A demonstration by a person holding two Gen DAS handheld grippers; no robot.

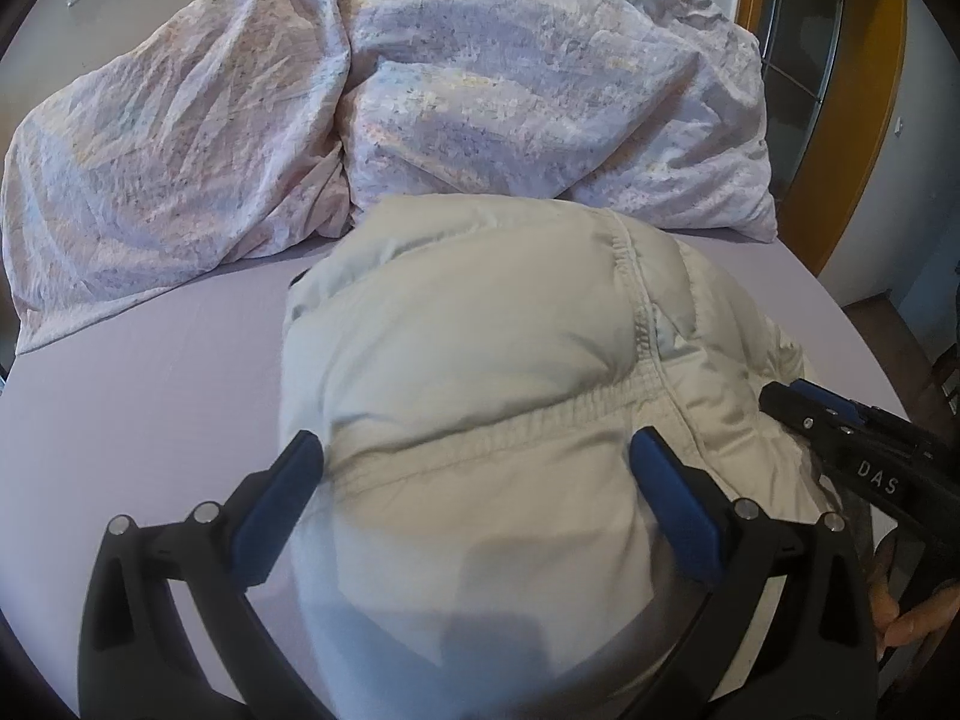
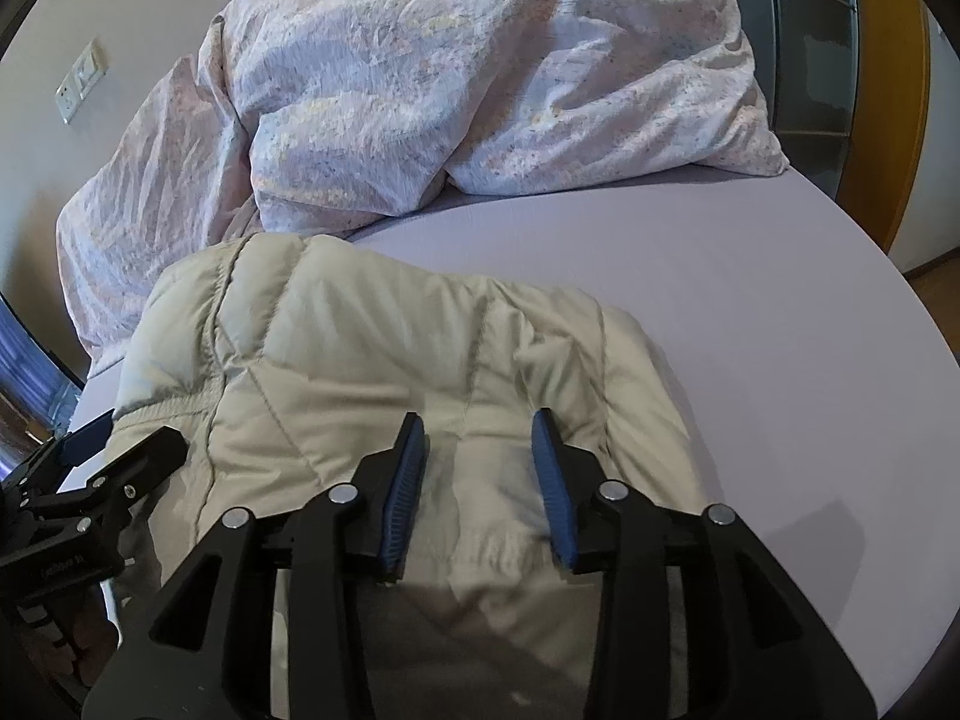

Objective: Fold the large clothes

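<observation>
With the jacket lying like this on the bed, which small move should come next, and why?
Probably lift both grippers clear. The jacket already lies as a compact bundle on the bed. The left gripper stands wide open over it, and the right gripper is open too, its fingers holding nothing.

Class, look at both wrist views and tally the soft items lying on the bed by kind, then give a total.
Puffy beige quilted jacket: 1
Crumpled pink-and-lilac patterned duvet: 1
Pillow in the same pink-and-lilac pattern: 1
Total: 3, all lying on the lilac bed sheet.
</observation>
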